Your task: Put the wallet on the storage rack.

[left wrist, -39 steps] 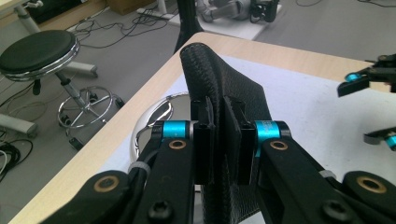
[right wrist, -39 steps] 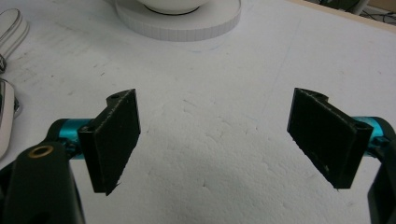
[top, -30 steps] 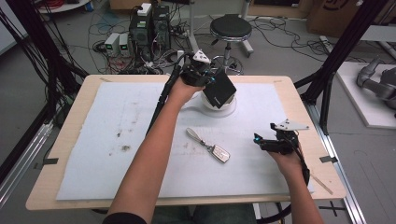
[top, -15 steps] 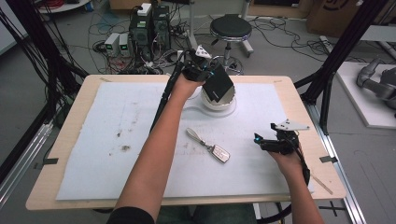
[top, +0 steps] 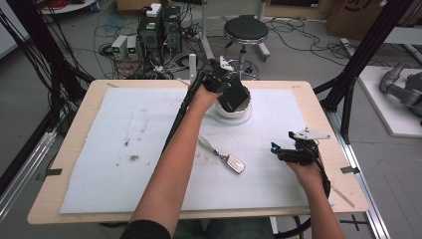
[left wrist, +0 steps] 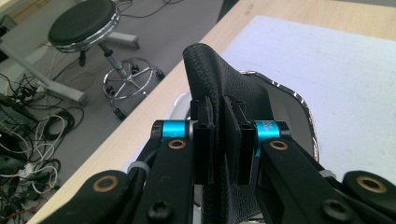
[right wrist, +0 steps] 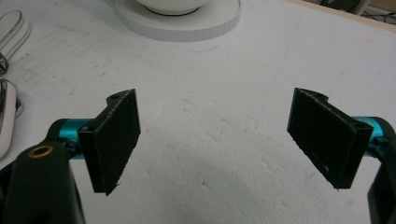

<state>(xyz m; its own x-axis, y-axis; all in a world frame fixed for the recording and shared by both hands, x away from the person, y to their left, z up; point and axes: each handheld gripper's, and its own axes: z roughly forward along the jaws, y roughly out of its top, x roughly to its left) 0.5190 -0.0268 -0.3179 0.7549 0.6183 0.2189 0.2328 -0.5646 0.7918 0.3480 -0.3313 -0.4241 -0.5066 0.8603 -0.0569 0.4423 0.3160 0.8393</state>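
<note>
The left gripper [left wrist: 223,140] is clamped on a black leather wallet [left wrist: 233,88], held over the white bowl [top: 233,110] at the far middle of the surface [top: 74,199]. The right gripper [right wrist: 219,140] is held with jaws apart above the white mat [top: 124,149], near a key fob [top: 234,163].

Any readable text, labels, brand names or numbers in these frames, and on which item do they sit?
None can be read.
Cardboard box at the far right: a dark printed mark, cut off and too blurred to read.
Black leather wallet in the left hand-held gripper: no lettering visible.
Key fob on the white mat: too small to tell.
</note>
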